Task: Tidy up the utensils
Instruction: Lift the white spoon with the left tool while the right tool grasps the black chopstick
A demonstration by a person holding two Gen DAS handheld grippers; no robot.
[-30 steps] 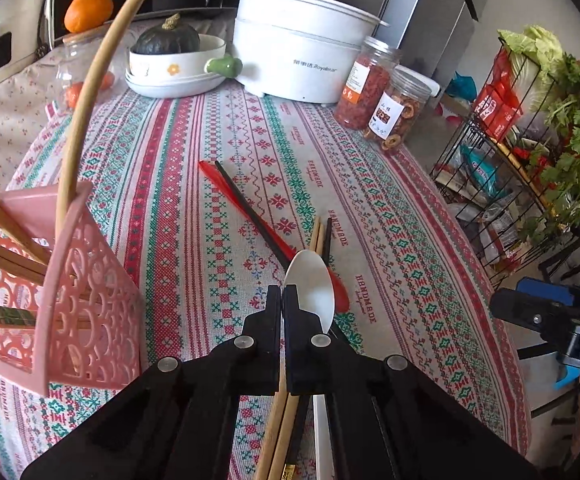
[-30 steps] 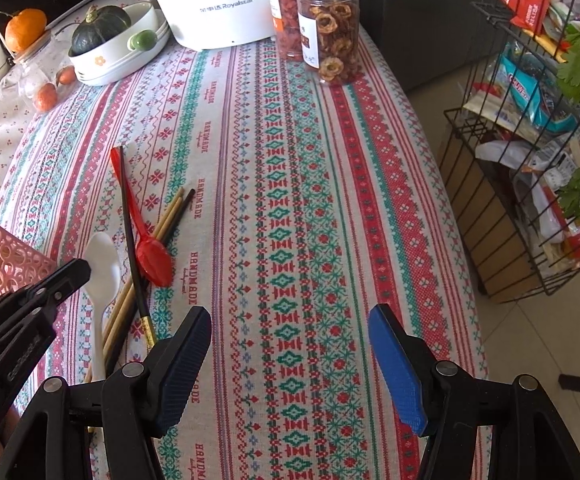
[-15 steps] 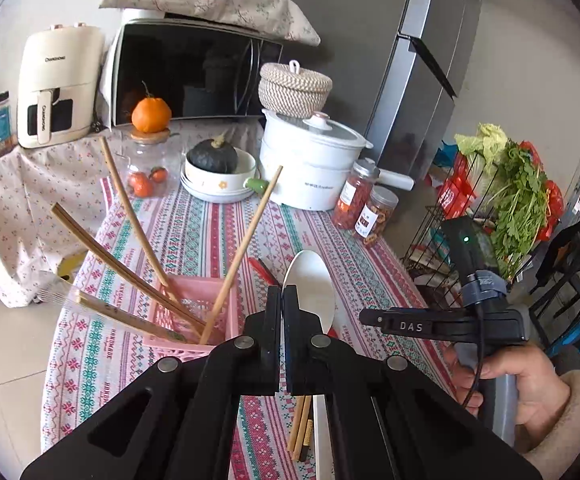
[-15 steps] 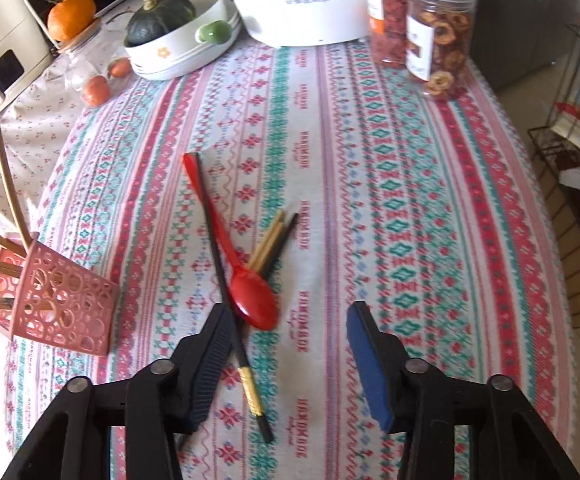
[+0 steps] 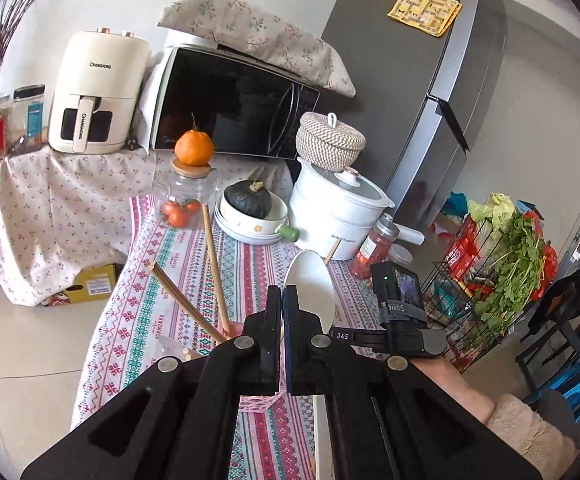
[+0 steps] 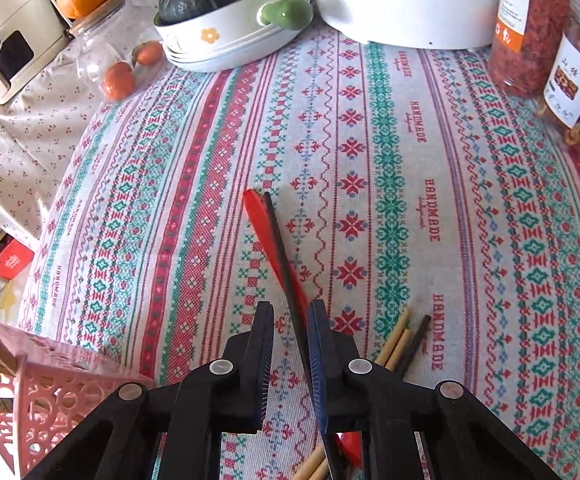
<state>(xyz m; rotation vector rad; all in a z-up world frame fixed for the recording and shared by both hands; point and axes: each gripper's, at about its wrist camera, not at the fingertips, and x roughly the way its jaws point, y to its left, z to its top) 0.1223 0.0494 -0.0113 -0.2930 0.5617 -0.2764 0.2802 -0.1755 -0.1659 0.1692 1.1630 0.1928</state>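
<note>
Spoon (image 5: pixel 310 284), white, pinched by left gripper (image 5: pixel 281 300), fingers pressed together on it; raised higher than 0.5 s ago, above pink basket (image 5: pixel 256 402) holding wooden chopsticks (image 5: pixel 214 264). "CHANGHONG" on air fryer (image 5: pixel 98 92).

Right gripper (image 6: pixel 290 320) lower than before, fingers narrowed but still parted around red spoon (image 6: pixel 268 236) and black chopstick (image 6: pixel 286 264) on tablecloth (image 6: pixel 410 184) printed "HANDMADE". Pot (image 6: pixel 402 0) reads "Royalstar".
</note>
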